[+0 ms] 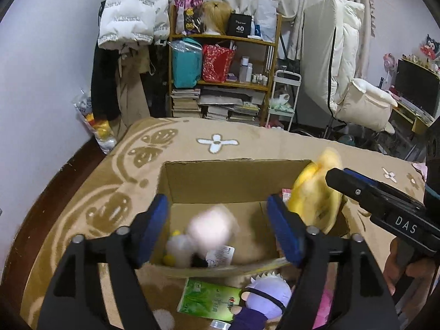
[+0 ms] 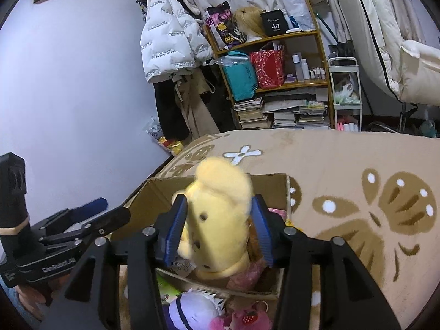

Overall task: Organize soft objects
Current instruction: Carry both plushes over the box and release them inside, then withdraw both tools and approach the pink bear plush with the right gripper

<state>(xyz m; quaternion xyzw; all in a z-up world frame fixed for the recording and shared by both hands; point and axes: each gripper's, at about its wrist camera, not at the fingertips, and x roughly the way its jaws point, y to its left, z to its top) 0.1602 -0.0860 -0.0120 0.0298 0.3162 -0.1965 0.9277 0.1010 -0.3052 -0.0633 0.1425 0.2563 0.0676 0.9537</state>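
Patterned bed blanket (image 2: pixel 343 165) under open cardboard box (image 1: pixel 233 181); right hand-held gripper (image 2: pixel 217 228) loosening around upright yellow plush (image 2: pixel 220 206) directly over box; left hand-held gripper (image 1: pixel 220 233) released, empty.

Black box (image 1: pixel 239 25) on top shelf of the wooden rack: white "40", smaller line beneath too small to read. Right gripper (image 1: pixel 334 177) body: white letters "DAS". Left gripper (image 2: pixel 110 211) body: "GenRobot.AI". Print on white puffer jacket (image 2: pixel 167 35) and on plush toy's tag (image 1: pixel 220 255): illegible.
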